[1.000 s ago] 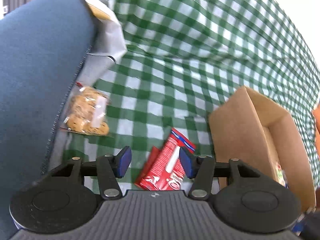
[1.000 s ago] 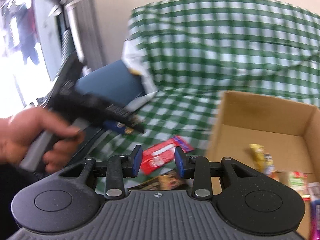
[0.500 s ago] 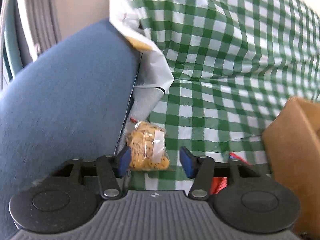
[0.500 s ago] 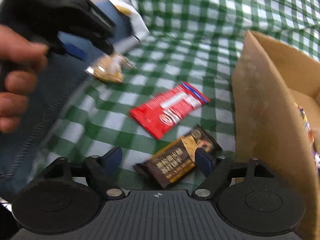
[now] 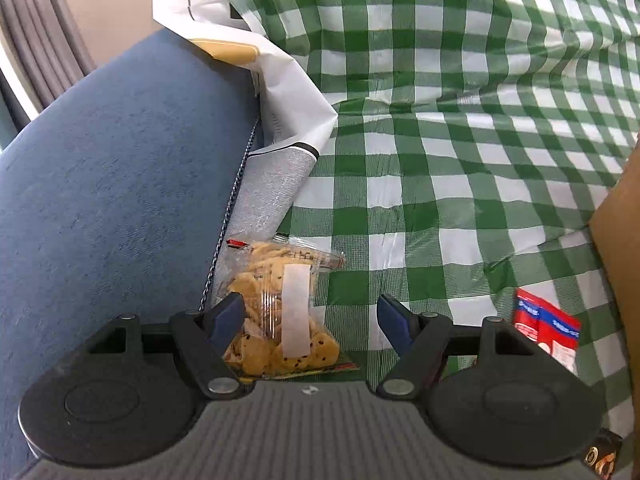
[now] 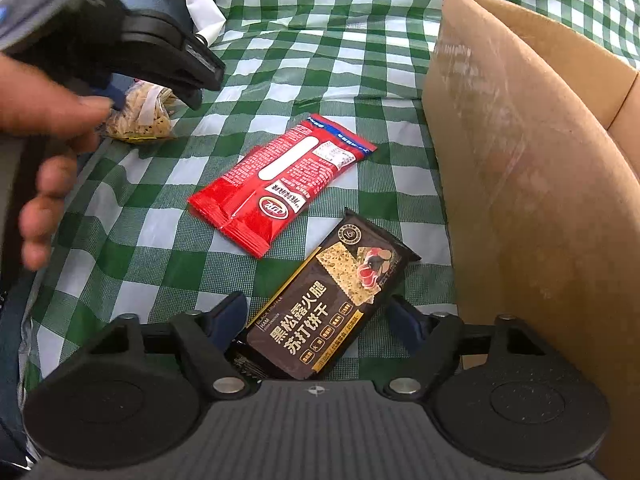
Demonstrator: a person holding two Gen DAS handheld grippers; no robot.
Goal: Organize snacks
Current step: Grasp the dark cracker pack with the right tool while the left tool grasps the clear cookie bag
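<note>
The clear cookie bag is lain on the checkered cloth beside a blue cushion, straddled by the left claw, spread apart. The dark cracker packet is framed by the right claw, likewise spread, beside the cardboard box; a red packet is seen between.

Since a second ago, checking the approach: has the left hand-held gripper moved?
Yes. The left hand-held gripper shifted left, from the red packet to the cookie bag, away from the cardboard box.
</note>
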